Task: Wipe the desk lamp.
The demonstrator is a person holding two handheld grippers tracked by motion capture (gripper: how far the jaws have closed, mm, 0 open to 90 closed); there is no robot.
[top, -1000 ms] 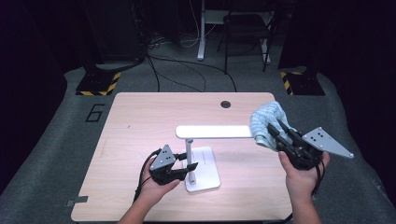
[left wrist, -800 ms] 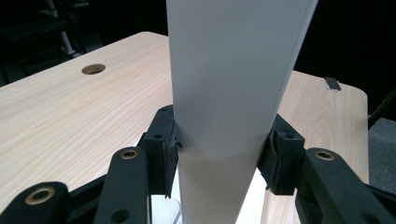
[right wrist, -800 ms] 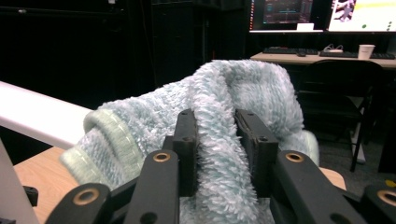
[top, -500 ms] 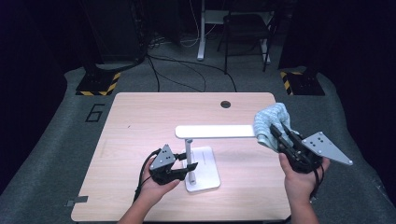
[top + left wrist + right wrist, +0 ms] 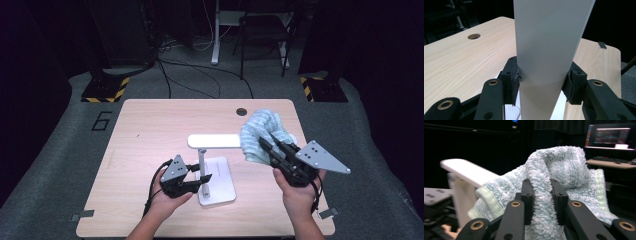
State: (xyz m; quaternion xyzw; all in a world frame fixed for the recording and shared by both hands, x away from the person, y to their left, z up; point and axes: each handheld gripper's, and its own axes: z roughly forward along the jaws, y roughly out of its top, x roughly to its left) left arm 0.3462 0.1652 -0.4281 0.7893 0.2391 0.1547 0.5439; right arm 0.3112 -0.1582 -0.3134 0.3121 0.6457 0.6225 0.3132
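Right gripper (image 5: 267,145) clamped on towel (image 5: 260,135), left gripper (image 5: 202,181) on lamp (image 5: 212,142) (wooden table (image 5: 150,125), dark room)

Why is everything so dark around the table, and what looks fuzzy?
High view: light falls on the table, the room behind stays black. Right gripper view: the towel is sharp, the lamp beside it blurry. Left gripper view: the lamp post, close up, looks soft.

The wooden table (image 5: 150,130) has a round cable hole (image 5: 242,111) near its far edge, at 1 o'clock from the tabletop centre. On the grey floor, a painted numeral 6 (image 5: 102,120) lies at 9 o'clock of the table's far-left corner. Two yellow-and-black striped bases (image 5: 105,90) stand at 11 and 1 o'clock. A chair (image 5: 264,35) stands at 12 o'clock. A lit monitor (image 5: 610,137) is at 2 o'clock in the right gripper view.
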